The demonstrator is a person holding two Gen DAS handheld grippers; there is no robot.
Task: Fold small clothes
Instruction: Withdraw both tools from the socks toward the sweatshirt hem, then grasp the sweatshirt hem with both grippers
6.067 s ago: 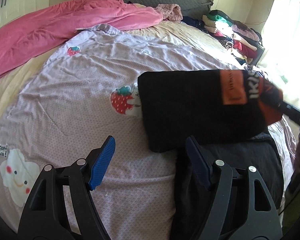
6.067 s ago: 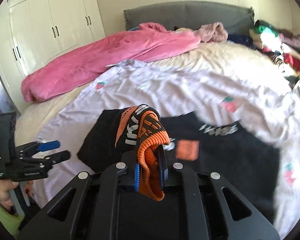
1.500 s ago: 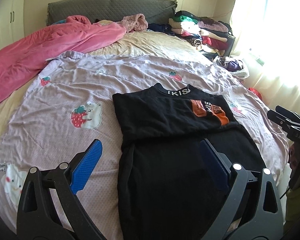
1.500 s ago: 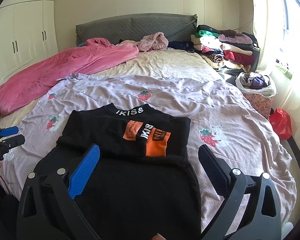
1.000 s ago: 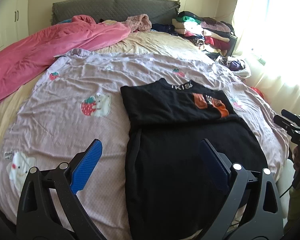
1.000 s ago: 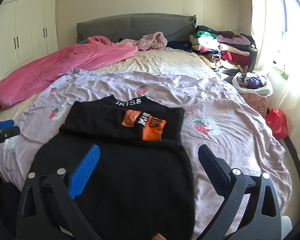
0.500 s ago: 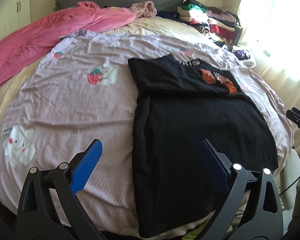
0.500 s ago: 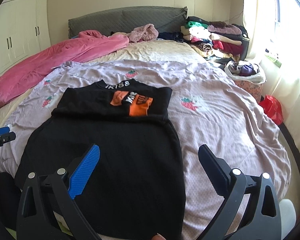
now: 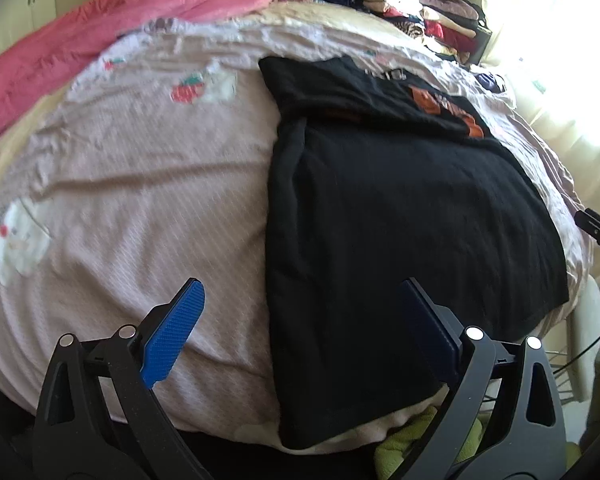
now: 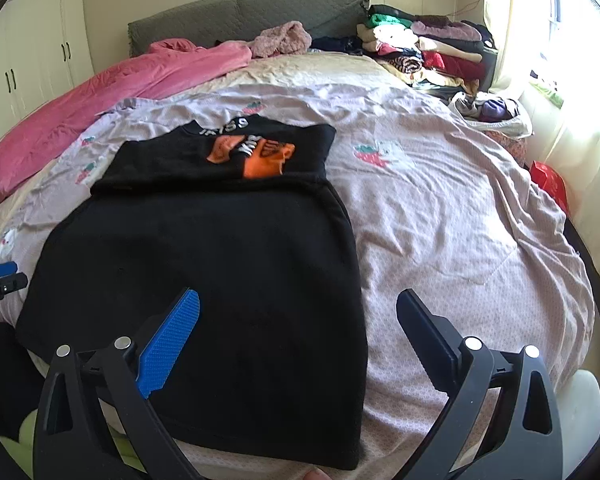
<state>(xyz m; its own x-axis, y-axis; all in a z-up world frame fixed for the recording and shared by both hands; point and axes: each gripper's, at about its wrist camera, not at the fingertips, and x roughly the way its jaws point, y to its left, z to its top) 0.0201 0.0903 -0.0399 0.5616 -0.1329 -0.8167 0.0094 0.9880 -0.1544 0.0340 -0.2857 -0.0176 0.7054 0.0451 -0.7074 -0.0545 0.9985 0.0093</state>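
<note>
A black sweater (image 10: 204, 264) lies flat on the lilac bedsheet (image 10: 440, 208), its sleeves folded across the chest so the orange cuffs (image 10: 260, 156) rest near the lettered collar. Its hem reaches the near edge of the bed. In the left wrist view the same black sweater (image 9: 400, 208) stretches away with its left edge between my fingers. My left gripper (image 9: 300, 316) is open above the hem's left corner. My right gripper (image 10: 296, 328) is open above the hem's right corner. Neither holds cloth.
A pink duvet (image 10: 112, 92) lies along the bed's far left. Piled clothes (image 10: 420, 44) are stacked at the back right by the grey headboard (image 10: 236, 12). A bag of clothes (image 10: 492, 114) and a red bag (image 10: 548, 180) sit beside the bed, white wardrobes (image 10: 36, 56) at left.
Both grippers, open throughout, have drawn back toward the foot of the bed and dipped lower, so the sweater's hem now lies just under them. The sweater has not moved.
</note>
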